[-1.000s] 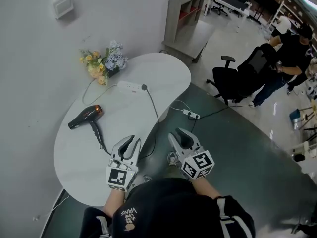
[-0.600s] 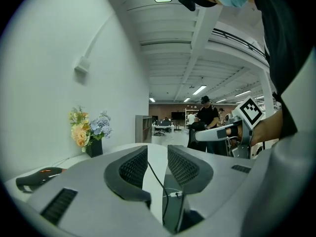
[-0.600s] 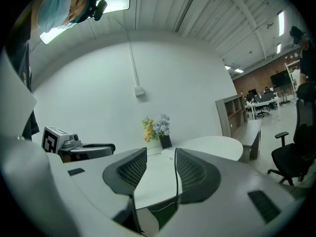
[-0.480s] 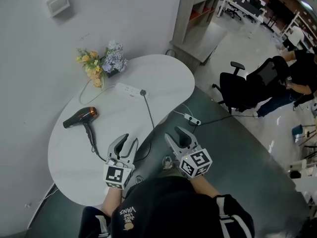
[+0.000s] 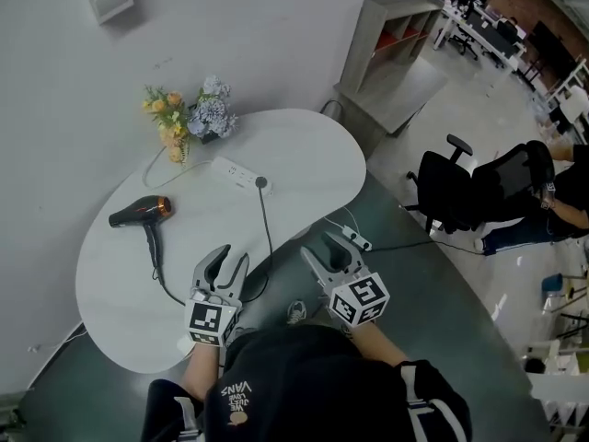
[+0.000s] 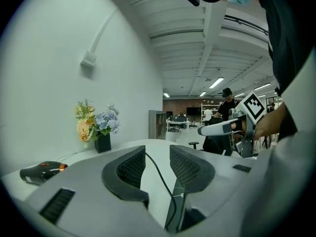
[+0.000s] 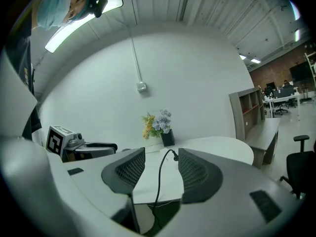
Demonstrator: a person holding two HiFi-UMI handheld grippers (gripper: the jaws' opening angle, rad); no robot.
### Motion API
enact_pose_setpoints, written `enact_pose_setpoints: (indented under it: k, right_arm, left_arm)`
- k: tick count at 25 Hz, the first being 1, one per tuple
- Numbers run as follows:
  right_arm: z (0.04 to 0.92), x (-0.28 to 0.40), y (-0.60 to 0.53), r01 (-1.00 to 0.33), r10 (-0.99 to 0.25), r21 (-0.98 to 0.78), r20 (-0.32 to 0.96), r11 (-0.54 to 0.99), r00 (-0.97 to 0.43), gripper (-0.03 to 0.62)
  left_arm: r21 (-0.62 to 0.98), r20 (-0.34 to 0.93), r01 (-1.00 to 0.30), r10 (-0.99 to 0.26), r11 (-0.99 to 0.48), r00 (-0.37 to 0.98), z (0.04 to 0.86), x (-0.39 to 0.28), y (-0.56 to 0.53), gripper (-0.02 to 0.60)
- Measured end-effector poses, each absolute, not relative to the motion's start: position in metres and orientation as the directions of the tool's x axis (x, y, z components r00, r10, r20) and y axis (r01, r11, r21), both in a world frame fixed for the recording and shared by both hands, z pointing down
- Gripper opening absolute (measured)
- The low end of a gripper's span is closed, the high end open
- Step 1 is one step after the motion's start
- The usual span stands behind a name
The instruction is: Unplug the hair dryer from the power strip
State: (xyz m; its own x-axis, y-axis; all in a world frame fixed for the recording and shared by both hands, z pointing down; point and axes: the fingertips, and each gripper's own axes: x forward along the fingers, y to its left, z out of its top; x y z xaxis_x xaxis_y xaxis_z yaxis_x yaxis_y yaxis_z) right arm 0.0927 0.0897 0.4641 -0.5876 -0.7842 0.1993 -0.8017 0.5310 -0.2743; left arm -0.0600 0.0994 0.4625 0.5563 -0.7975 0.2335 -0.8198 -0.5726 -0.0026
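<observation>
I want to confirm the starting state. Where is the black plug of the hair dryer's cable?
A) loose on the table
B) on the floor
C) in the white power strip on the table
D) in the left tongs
C: the black plug sits in the long white power strip on the white rounded table.

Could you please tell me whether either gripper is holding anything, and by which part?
Nothing is held. The left gripper and right gripper both have opening, empty jaws; the thin black power cord lies beyond them, ungripped.
</observation>
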Motion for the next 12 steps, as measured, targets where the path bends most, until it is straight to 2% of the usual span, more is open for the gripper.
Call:
enact_pose_setpoints:
  k: [12]
  right_arm:
    - [0.477,0.113,0.046,-0.750,-0.720,-0.267,0.220,0.605,-0.658,0.192]
  left_arm:
    - [-0.061,0.256,-0.878,-0.857,-0.475,0.447,0.464,-0.048,0.064,0.147]
